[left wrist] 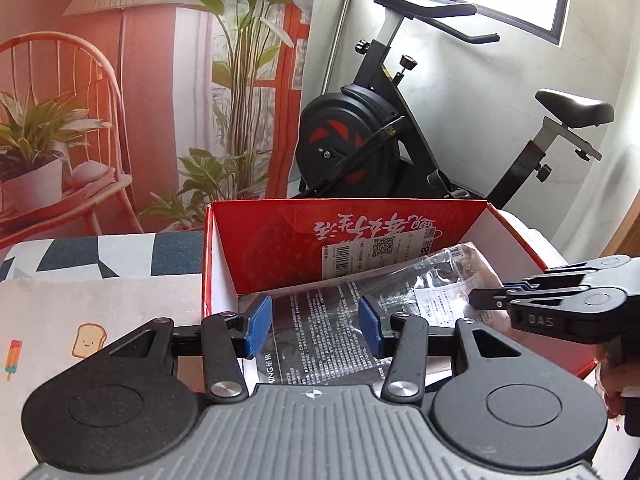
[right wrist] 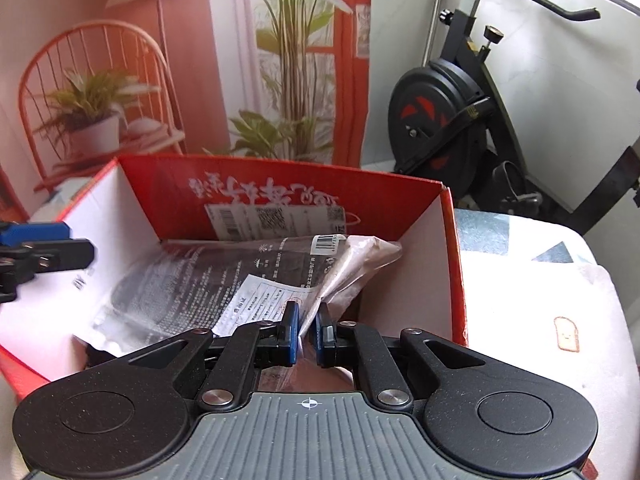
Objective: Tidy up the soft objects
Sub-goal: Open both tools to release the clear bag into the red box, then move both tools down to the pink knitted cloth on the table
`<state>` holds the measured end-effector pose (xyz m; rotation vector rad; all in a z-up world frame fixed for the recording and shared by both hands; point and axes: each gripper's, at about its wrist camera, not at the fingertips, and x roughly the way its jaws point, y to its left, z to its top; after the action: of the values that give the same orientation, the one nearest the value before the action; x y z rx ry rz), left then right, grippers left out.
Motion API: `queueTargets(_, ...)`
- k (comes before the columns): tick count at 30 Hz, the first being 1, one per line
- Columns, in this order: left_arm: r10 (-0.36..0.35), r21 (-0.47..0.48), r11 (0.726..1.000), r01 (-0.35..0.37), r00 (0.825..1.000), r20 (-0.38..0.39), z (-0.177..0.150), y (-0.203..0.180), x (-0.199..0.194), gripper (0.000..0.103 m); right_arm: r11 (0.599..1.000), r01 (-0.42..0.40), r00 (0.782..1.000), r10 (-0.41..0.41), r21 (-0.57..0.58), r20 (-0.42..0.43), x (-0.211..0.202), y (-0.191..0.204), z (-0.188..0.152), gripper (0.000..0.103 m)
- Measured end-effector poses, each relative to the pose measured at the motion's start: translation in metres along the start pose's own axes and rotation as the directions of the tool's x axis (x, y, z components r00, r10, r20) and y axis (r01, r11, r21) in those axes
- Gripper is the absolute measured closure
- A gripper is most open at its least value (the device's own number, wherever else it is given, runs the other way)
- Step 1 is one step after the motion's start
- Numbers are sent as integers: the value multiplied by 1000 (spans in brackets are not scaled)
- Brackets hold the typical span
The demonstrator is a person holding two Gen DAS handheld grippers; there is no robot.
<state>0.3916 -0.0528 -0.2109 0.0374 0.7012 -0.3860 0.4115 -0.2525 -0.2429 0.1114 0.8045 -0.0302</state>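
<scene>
A red cardboard box with white inner walls stands open on the table; it also shows in the right wrist view. Inside lie clear plastic bags: a dark printed one and a pinkish one. My left gripper is open and empty, held over the box's near left edge above the dark bag. My right gripper is nearly closed on the edge of a clear bag inside the box; it shows side-on in the left wrist view.
The table carries a cloth with toast and ice-lolly prints. An exercise bike stands behind the box by the wall. A printed backdrop with a chair and plants hangs at the back left.
</scene>
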Motion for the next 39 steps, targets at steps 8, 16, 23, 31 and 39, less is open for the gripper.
queueTargets(8,9,9,1000,-9,1000,0,-3,-1,-3,53,998,42,999,-44,-55,-30,9,8,-1,84)
queueTargets(16,30,15,999,-31,999,34,-3,-1,-30,53,999,33,990,-29,-26,134,-29,7,-11,49)
queueTargets(23,40,31,999,-42,997,62,-15,-5,-66,52,998,5,976,9,-59,219,-83,10,-26,43)
queueTargets(31,35,7,999,-35,997,63,-61,-7,-114,52,997,-73,950,81,-38,302,-146,17,-78,42)
queueTargets(39,27,-21,999,-27,1000,2,-127,-6,-141,52,993,-116,953,112,-4,281,-170,31,-160,42)
